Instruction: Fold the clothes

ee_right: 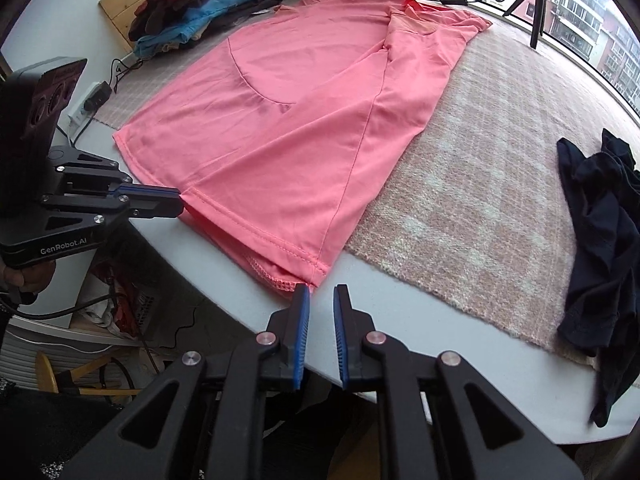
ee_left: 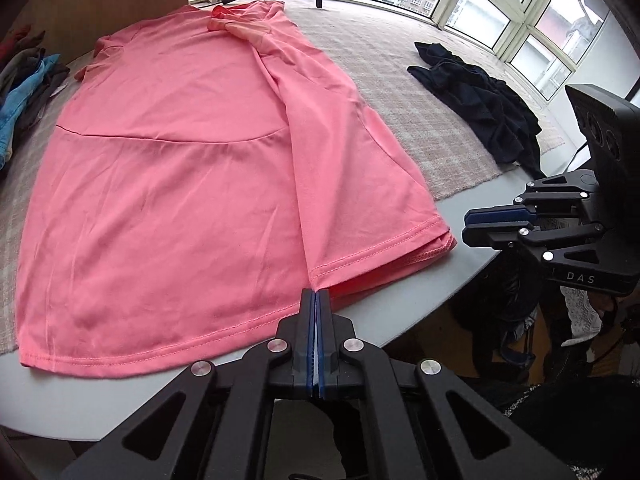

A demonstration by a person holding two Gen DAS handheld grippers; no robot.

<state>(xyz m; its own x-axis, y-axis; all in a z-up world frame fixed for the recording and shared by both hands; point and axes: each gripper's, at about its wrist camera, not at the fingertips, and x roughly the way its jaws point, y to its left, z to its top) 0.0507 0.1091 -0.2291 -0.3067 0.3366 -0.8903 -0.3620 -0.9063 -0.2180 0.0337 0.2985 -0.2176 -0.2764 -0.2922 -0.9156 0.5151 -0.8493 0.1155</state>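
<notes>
A pink shirt (ee_left: 168, 184) (ee_right: 280, 120) lies flat on the table, its right side folded inward as a long flap. At the near hem, my left gripper (ee_left: 316, 294) (ee_right: 180, 200) is shut on the flap's hem corner. My right gripper (ee_right: 322, 290) (ee_left: 468, 226) hovers over the table edge just off the shirt's other hem corner. Its jaws stand a little apart with nothing between the pads.
A crumpled dark navy garment (ee_right: 600, 220) (ee_left: 480, 108) lies to the right on the checked mat (ee_right: 460, 200). A stack of folded clothes (ee_right: 200, 12) sits at the far left. A small tripod (ee_right: 536, 8) stands by the window. The rounded white table edge (ee_right: 380, 332) runs below both grippers.
</notes>
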